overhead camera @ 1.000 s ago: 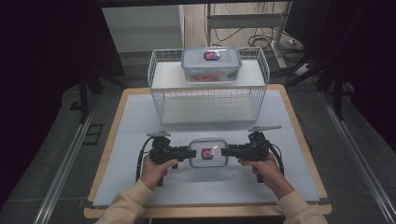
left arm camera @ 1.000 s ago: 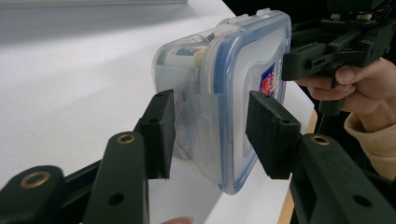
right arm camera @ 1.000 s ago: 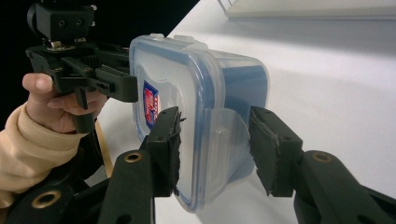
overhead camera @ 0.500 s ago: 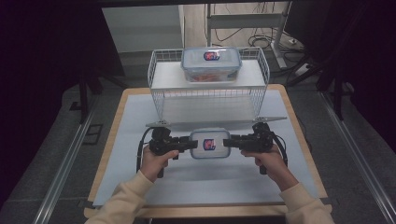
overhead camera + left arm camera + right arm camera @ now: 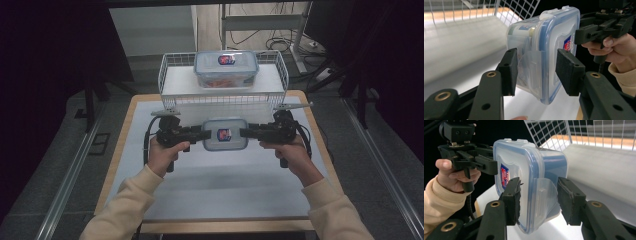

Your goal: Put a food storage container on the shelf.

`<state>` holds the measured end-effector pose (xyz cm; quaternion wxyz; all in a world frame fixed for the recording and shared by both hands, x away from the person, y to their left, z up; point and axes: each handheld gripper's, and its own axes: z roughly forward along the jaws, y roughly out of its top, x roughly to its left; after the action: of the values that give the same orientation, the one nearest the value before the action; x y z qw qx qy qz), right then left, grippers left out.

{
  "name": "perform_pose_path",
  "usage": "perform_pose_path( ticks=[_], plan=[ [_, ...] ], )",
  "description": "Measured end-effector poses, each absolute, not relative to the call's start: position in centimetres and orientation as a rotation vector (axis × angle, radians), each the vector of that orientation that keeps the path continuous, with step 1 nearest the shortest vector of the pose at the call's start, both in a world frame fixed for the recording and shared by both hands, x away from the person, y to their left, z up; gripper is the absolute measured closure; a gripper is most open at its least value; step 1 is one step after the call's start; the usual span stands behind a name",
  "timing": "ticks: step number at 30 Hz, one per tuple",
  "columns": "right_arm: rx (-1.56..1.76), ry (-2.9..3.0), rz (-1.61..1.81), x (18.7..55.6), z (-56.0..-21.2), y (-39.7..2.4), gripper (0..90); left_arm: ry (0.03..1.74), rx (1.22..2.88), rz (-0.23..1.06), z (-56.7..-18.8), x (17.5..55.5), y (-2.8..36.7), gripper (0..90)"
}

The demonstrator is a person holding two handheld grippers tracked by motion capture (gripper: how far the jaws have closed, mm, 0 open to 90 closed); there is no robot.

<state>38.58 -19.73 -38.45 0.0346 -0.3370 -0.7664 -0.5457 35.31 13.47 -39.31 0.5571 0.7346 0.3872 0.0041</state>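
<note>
At the centre of the high view, a clear plastic container (image 5: 224, 134) with a blue-edged snap-on lid hung between the two grippers, just in front of the white wire basket (image 5: 172, 102) that occupied the upper middle of the frame. The left gripper (image 5: 199, 134) clamped one short end and the right gripper (image 5: 248, 133) the other, each at a middling jaw width set by the box's height. In the left gripper view the pads (image 5: 510, 71) bracketed the end latch flap, one toward the base and the other (image 5: 567, 71) against the lid; the right gripper view showed the same hold mirrored on the container (image 5: 534, 182). The box looked rigid but smooth and glossy, so it would likely slip if either side eased off, and the hinged flaps under the pads were probably the weakest spots to squeeze. Gripping across lid and base at both ends seemed the sound choice, keeping it level. Its weight could not be told; contents were only dimly visible through the wall. A small red-and-blue label (image 5: 224, 134) sat on the lid, its writing too small to read. A second container (image 5: 226, 68) with a similar label rested inside the basket, holding something orange.
</note>
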Motion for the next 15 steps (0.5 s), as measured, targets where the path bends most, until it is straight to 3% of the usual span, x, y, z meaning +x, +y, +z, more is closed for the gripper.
perform_pose_path(
  ticks=[15],
  plan=[
    [-0.977, -2.398, -1.793, 40.6, -32.9, -19.5, 54.4, 0.857, 1.733, 0.112, -33.4, 37.3, 13.5, 53.2]
  ],
)
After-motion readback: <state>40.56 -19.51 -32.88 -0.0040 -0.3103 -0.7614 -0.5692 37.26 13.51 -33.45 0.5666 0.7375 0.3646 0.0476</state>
